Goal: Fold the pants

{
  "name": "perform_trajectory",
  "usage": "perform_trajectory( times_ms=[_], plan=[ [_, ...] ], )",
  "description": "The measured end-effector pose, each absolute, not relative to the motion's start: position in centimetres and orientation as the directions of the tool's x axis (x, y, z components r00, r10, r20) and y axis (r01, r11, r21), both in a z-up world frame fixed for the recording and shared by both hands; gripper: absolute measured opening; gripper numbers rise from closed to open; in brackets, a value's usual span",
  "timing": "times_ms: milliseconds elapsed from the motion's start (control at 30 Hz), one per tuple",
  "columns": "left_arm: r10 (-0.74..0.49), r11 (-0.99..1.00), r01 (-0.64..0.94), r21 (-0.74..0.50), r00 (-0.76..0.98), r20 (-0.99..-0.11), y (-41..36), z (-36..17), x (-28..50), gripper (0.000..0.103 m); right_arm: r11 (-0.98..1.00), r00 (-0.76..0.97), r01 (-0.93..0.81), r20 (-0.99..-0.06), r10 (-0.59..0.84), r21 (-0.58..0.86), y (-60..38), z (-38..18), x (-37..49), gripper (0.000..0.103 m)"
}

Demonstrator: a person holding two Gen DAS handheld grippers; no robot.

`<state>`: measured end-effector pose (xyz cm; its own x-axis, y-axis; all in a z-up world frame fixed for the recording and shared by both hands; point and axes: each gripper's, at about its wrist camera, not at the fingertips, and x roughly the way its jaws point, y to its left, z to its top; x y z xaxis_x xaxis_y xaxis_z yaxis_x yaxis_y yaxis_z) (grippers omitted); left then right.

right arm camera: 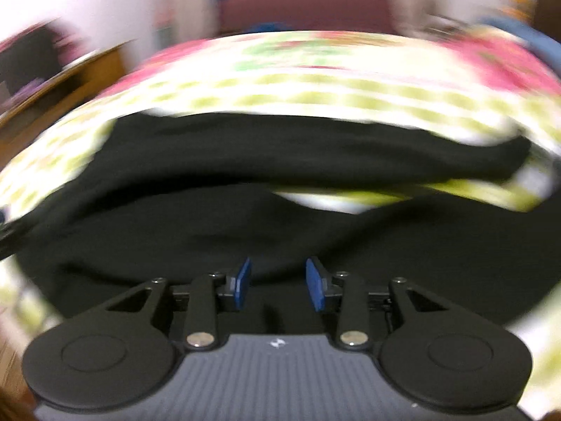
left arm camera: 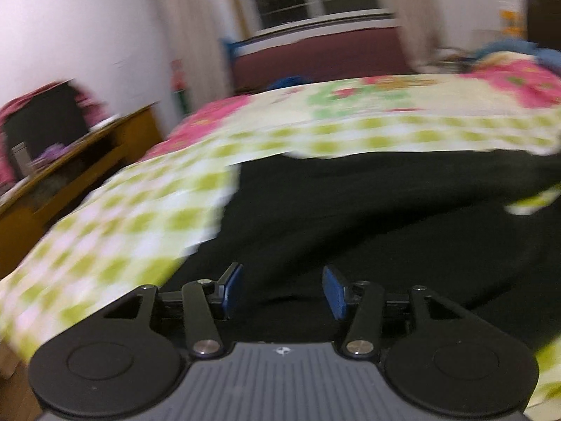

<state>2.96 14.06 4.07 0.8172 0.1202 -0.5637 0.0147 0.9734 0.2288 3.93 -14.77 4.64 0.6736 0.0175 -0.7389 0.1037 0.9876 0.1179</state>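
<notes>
We see black pants [left arm camera: 350,217], matt soft cloth with no sheen, just ahead of the left gripper [left arm camera: 282,289] and right gripper [right arm camera: 278,282]. Under and beyond them lies a bedsheet [left arm camera: 133,210], printed matt cloth. Both claws look like matt black plastic, their pads [left arm camera: 234,289] blue and rubbery, their pivot screws [left arm camera: 207,345] shiny metal, the housing behind them ribbed grey. Far left of the left claw stands a desk [left arm camera: 87,161] of brown wood, slightly glossy.
</notes>
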Motion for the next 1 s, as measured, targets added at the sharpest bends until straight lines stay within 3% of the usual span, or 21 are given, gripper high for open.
perform_trajectory(
  times_ms=[133,267,467,700,767,833,1000],
  plan=[
    [-0.035,0.951,0.209,0.226,0.803,-0.595,6.1,3.2,4.0,0.064,0.917,0.645,0.383,-0.743,-0.175,0.116,-24.2,3.7,1.8,0.04],
    [-0.171,0.903,0.378,0.206,0.755,-0.633,-1.3,2.1,5.3,0.064,0.784,0.628,0.561,-0.753,-0.194,0.265,-31.6,2.4,1.0,0.042],
    [-0.27,0.851,0.496,0.173,0.696,-0.665,-8.2,1.1,6.3,0.064,0.675,0.673,0.613,-0.72,-0.173,0.411,-36.2,0.5,3.0,0.046],
    [-0.301,0.816,0.552,0.171,0.658,-0.69,-11.5,-0.3,6.7,0.064,0.647,0.702,0.607,-0.693,-0.165,0.461,-39.1,-1.8,5.1,0.049],
    [-0.303,0.807,0.562,0.18,0.657,-0.691,-12.2,-0.4,6.5,0.064,0.643,0.714,0.602,-0.679,-0.169,0.474,-39.4,-1.7,5.0,0.041],
    [-0.303,0.8,0.569,0.19,0.657,-0.691,-12.5,-0.5,6.4,0.064,0.636,0.727,0.588,-0.671,-0.144,0.5,-39.9,-1.8,4.5,0.01],
    [-0.299,0.791,0.576,0.208,0.659,-0.69,-13.1,-0.5,6.2,0.064,0.572,0.767,0.56,-0.635,-0.086,0.599,-41.3,-1.7,2.9,0.005]
  ],
)
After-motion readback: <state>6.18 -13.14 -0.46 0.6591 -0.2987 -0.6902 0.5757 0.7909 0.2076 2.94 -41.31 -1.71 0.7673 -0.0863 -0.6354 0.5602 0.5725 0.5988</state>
